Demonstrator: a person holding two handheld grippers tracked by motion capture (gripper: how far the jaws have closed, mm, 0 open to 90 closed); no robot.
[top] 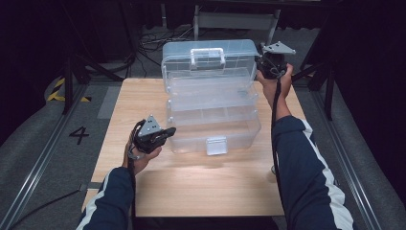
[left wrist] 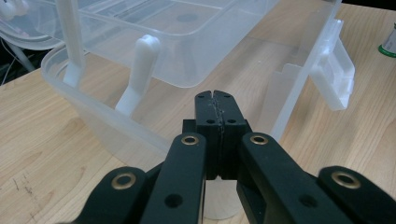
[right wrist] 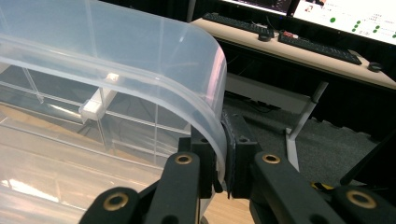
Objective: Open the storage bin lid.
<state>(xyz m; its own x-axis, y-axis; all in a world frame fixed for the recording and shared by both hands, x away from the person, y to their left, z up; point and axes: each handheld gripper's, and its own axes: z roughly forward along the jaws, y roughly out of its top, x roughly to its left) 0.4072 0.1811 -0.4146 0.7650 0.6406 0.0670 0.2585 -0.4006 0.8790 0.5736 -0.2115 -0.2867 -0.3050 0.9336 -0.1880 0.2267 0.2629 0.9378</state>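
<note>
Now the right gripper (right wrist: 223, 154) jaws clamp the clear toolbox (top: 210, 103) lid rim; left gripper (left wrist: 217, 100) jaws together.

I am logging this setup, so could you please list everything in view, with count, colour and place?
storage box: one, clear plastic, mid table, tiers spread open
lid: one, clear with white handle, raised at the box's far side
front latch: one, whitish, on the box's near wall
table: one, light wood, under the box
desk with keyboards: one, pale, behind the table
left hand-held gripper: one, black, jaws shut on nothing, by the box's near left corner
right hand-held gripper: one, black, jaws pinching the lid's corner edge
sleeves: two, navy with white stripes, near edge
</note>
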